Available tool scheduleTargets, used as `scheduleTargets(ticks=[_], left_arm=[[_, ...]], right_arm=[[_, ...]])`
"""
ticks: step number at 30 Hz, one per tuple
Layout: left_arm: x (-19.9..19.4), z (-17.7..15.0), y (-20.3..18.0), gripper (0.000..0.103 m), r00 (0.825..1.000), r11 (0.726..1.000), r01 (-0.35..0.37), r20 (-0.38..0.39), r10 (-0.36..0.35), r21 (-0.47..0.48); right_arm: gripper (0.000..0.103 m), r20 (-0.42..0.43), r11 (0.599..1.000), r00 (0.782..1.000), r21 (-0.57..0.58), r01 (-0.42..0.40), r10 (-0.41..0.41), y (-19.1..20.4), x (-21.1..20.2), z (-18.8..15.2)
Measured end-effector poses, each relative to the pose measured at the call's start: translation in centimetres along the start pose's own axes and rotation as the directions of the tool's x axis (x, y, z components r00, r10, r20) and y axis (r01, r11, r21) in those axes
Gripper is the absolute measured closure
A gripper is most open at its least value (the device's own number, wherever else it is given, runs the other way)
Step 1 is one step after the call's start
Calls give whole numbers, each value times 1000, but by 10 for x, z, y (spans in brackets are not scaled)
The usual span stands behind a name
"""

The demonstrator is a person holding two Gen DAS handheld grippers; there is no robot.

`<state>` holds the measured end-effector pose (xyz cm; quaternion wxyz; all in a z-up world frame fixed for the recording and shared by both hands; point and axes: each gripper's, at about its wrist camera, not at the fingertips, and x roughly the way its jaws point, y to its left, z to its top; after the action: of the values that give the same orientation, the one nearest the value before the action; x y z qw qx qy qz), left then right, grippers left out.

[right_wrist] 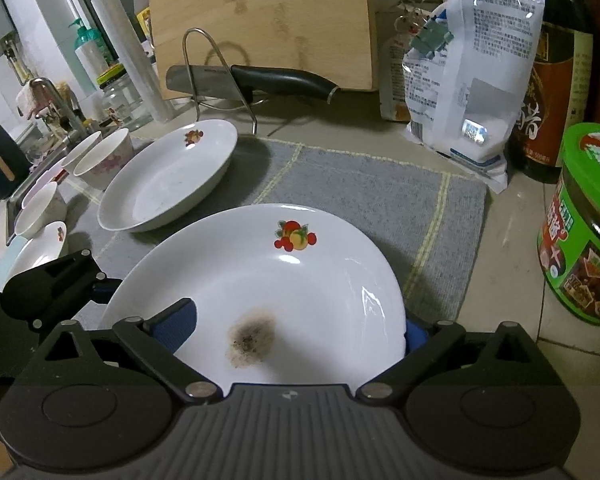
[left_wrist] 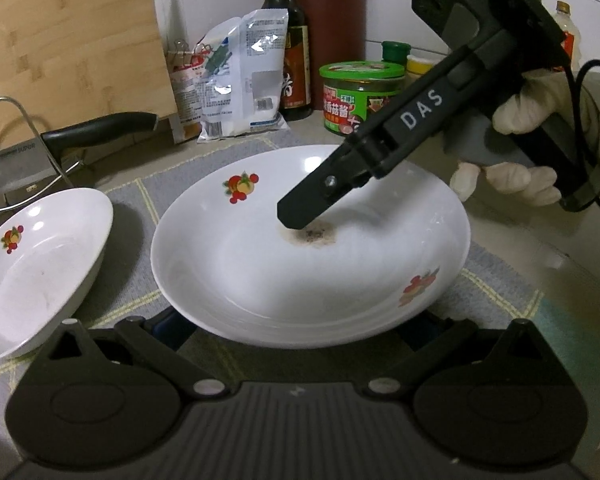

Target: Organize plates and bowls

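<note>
- The plate, white with fruit prints, holds only a dark burnt-looking smudge near its middle; it sits on the grey mat.
- The right claw straddles the plate's near rim, one blue pad over the inside and the other outside the rim; the jaws look closed on it, though the contact is half hidden.
- In the left wrist view the right claw slants down into the plate, its tip just above the smudge.
- The left claw sits at the plate's near edge with its fingers hidden under the rim, so I cannot tell its state.
- Beyond and left of the right claw, a second plate is tilted and empty.
- Further left stand three empty bowls and a small dish.
</note>
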<state>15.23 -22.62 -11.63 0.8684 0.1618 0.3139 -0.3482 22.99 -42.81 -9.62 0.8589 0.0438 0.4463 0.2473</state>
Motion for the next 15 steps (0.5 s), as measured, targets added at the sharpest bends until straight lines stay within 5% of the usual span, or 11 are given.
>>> scheduleTargets(ticks=[15], left_arm=[[-49,-16,7,0,999,995,-32,-19,30,-92]], right_arm=[[0,43,984,983,-9,176,-176,28,-26,-7]])
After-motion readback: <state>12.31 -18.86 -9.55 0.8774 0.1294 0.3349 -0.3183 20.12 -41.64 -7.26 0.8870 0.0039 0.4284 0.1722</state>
